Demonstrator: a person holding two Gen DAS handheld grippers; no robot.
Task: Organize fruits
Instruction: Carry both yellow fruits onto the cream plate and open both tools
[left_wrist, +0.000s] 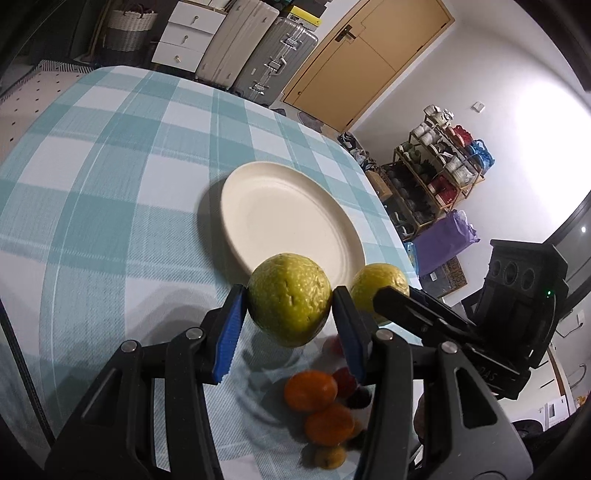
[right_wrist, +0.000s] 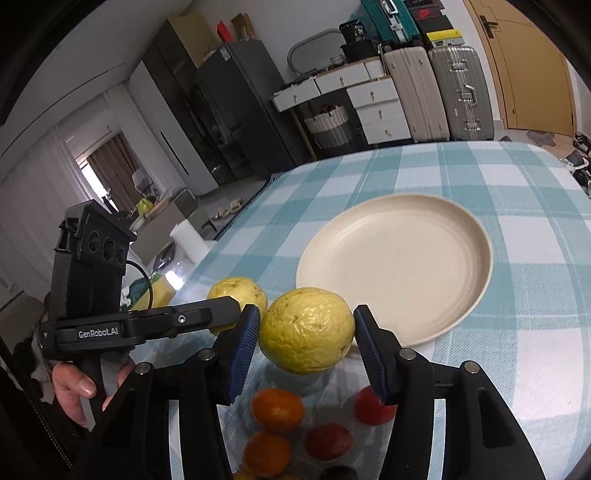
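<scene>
My left gripper (left_wrist: 290, 306) is shut on a yellow-green guava (left_wrist: 289, 299) and holds it above the table. My right gripper (right_wrist: 306, 332) is shut on a second guava (right_wrist: 306, 329), also lifted. Each view shows the other gripper's guava beside its own: in the left wrist view (left_wrist: 376, 286) and in the right wrist view (right_wrist: 236, 291). A cream plate (left_wrist: 288, 218) lies empty just beyond both grippers; it also shows in the right wrist view (right_wrist: 399, 266). Below the grippers lie oranges (left_wrist: 311, 390) (right_wrist: 277, 409) and dark red fruits (right_wrist: 328, 441).
The table has a teal-and-white checked cloth (left_wrist: 110, 192). Its right edge runs close past the plate (left_wrist: 391, 221). Suitcases (right_wrist: 461, 92), white drawers (right_wrist: 376, 107) and a shoe rack (left_wrist: 436, 177) stand off the table. A hand (right_wrist: 77, 387) holds the left gripper's handle.
</scene>
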